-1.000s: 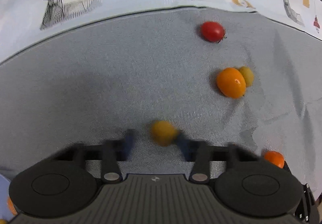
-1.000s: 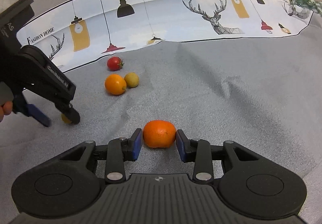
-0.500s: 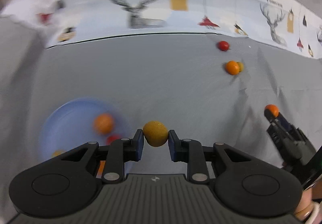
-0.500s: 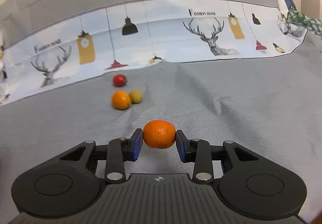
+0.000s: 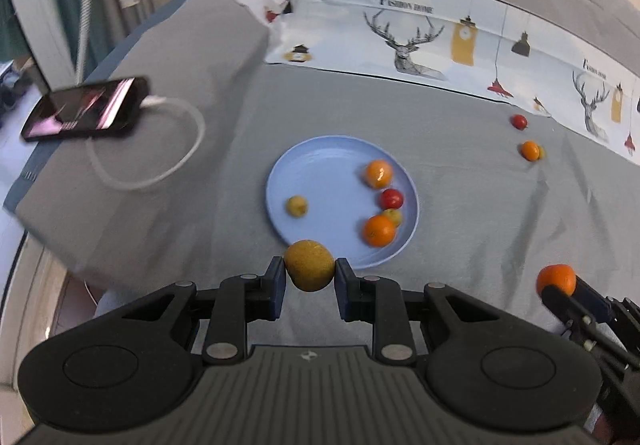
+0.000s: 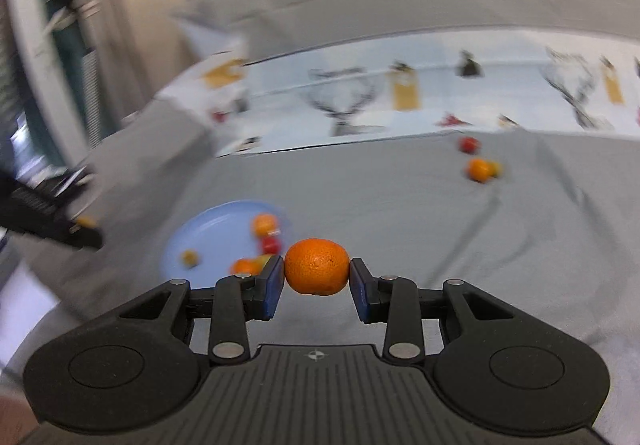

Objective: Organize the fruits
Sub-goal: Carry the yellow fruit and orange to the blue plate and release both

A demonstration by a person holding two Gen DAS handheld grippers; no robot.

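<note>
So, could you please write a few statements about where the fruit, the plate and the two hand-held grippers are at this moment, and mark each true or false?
1. The left hand-held gripper holds a yellow fruit. True.
2. The right hand-held gripper is empty. False: it grips an orange.
3. The blue plate holds five fruits. True.
4. Every remaining fruit is on the plate. False: a red tomato, a small orange and a yellowish fruit partly hidden behind it lie on the grey cloth.
5. A phone lies left of the plate. True.
</note>
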